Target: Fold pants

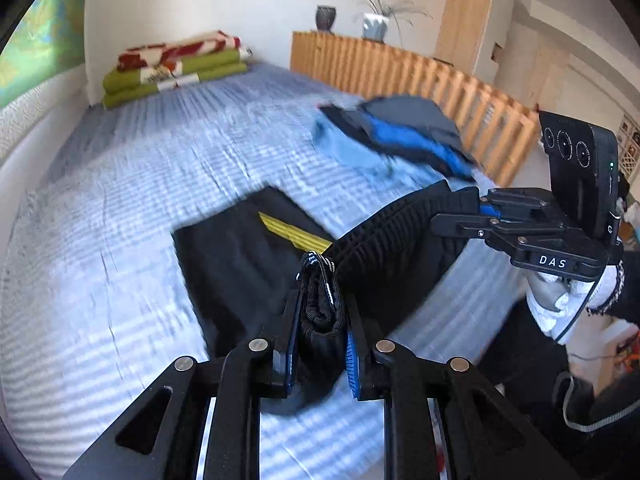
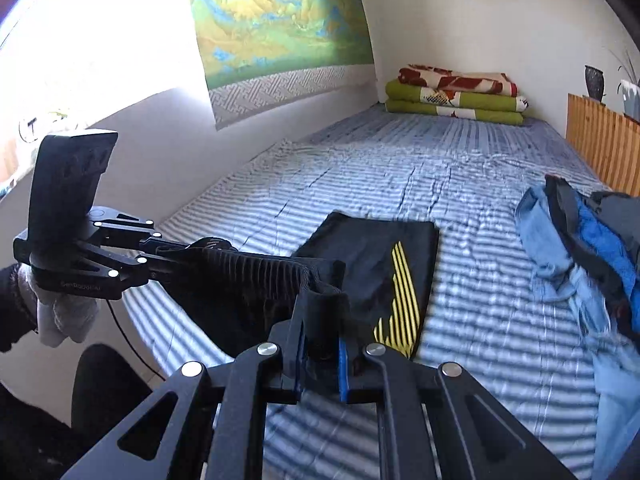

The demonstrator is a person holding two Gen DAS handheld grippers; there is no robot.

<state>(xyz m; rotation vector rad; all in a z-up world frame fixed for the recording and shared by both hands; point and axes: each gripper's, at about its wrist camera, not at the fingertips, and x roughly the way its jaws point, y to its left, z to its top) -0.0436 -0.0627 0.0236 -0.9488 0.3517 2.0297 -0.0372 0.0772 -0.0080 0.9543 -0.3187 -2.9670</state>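
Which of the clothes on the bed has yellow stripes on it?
The black pants held by both hand-held grippers, lying mid-bed. The heap by the wooden rail is blue, grey and denim, with no yellow showing.

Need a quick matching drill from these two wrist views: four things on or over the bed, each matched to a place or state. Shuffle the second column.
Things:
1. black pants
2. folded blankets
3. pile of blue clothes
4. left gripper

Places or states:
A. stacked at the far end of the bed
B. shut on the bunched waistband
C. heaped near the wooden slatted rail
D. partly flat on the striped cover, yellow stripes showing

Pairs: 1-D, 2-A, 3-C, 4-B
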